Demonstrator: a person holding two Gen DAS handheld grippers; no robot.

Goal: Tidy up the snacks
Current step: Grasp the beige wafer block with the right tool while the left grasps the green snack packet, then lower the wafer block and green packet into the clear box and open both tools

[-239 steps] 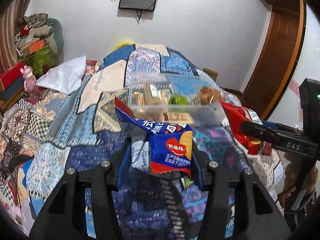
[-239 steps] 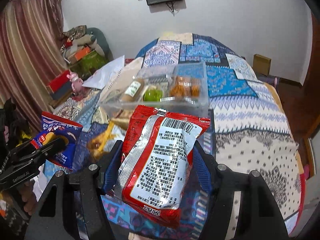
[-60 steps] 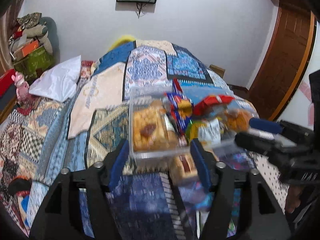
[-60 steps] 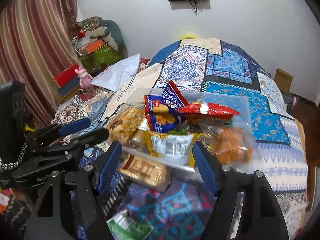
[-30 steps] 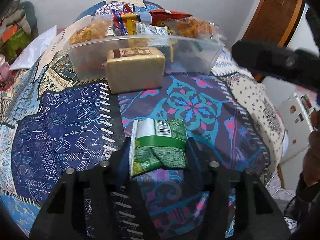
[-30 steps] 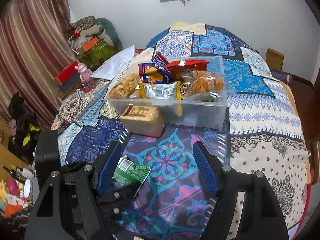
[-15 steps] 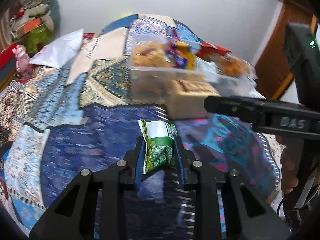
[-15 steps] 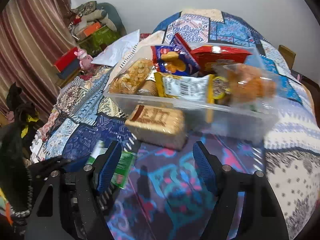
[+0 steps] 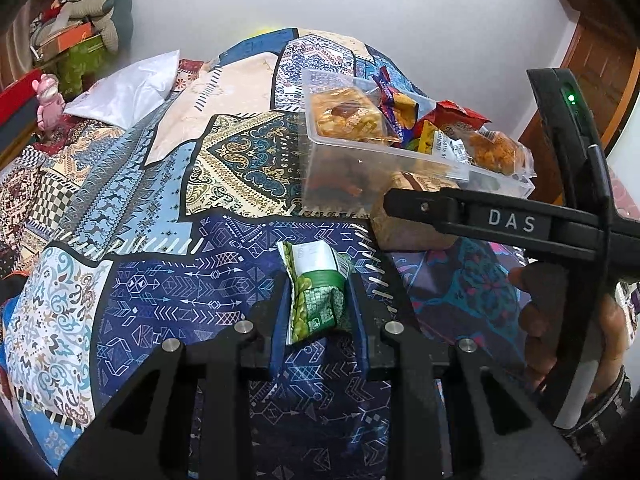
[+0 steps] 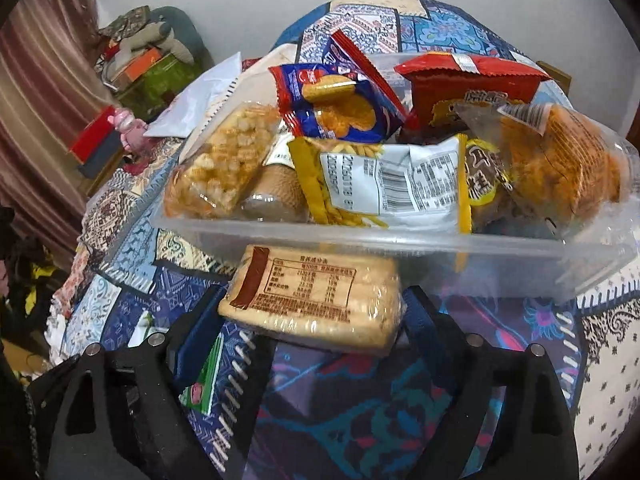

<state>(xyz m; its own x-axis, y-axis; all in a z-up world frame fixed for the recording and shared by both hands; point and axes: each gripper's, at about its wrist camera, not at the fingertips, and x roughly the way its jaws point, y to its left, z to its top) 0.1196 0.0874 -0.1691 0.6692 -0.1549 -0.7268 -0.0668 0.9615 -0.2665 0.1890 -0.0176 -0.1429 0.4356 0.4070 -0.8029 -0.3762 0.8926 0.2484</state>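
White walls, a wooden door, striped curtains and a patchwork-quilted bed.

Snacks on the patchwork bed, most already in the tub

A clear plastic tub on the bed holds crowded packets: a blue biscuit bag, a red bag, a yellow-edged packet. A tan biscuit pack lies flat against its front wall. A small green packet is pinched upright above the quilt.

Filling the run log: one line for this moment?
left gripper: shut on green packet | right gripper: opening around biscuit pack | bin: full
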